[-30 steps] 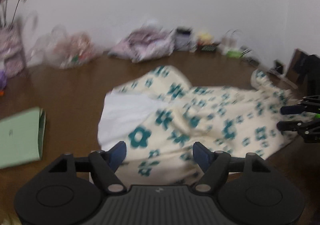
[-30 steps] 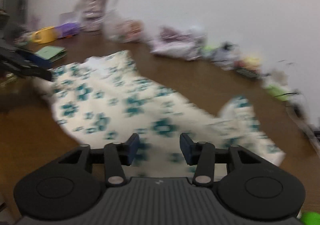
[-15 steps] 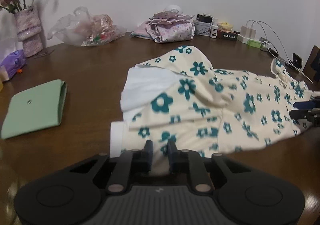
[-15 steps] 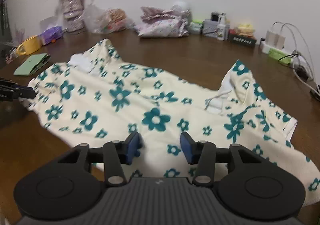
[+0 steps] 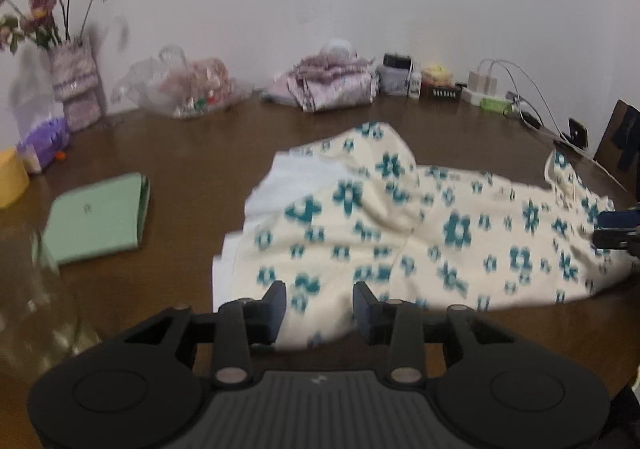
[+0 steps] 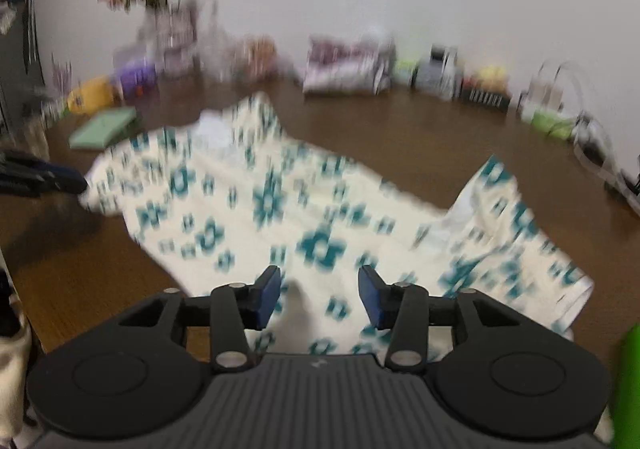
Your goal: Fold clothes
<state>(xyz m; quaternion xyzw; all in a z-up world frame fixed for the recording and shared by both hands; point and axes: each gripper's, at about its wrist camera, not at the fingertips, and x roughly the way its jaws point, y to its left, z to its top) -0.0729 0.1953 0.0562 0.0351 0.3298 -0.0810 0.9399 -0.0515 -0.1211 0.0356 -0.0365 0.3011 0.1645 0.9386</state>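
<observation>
I see cream garment point(image 5: 420, 233) with teal flower print, white lining at its left edge. Dark brown wood counter point(image 5: 180, 153). Pale green pouch point(image 5: 96, 217) left of frame. Yellow cup point(image 5: 12, 177) far left. My left gripper point(image 5: 320, 307): black body, blue pads.

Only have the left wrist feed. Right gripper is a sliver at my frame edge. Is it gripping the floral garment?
Observer: No. The right gripper has its jaws opening; the floral garment lies between the pads, unpinched.
Operator: Garment's end on that side?
Observer: A flap stands turned up there, with white lining showing beside it.
Operator: Anything close to the right gripper?
Observer: A bright green object at the lower right frame edge, too blurred to identify.
</observation>
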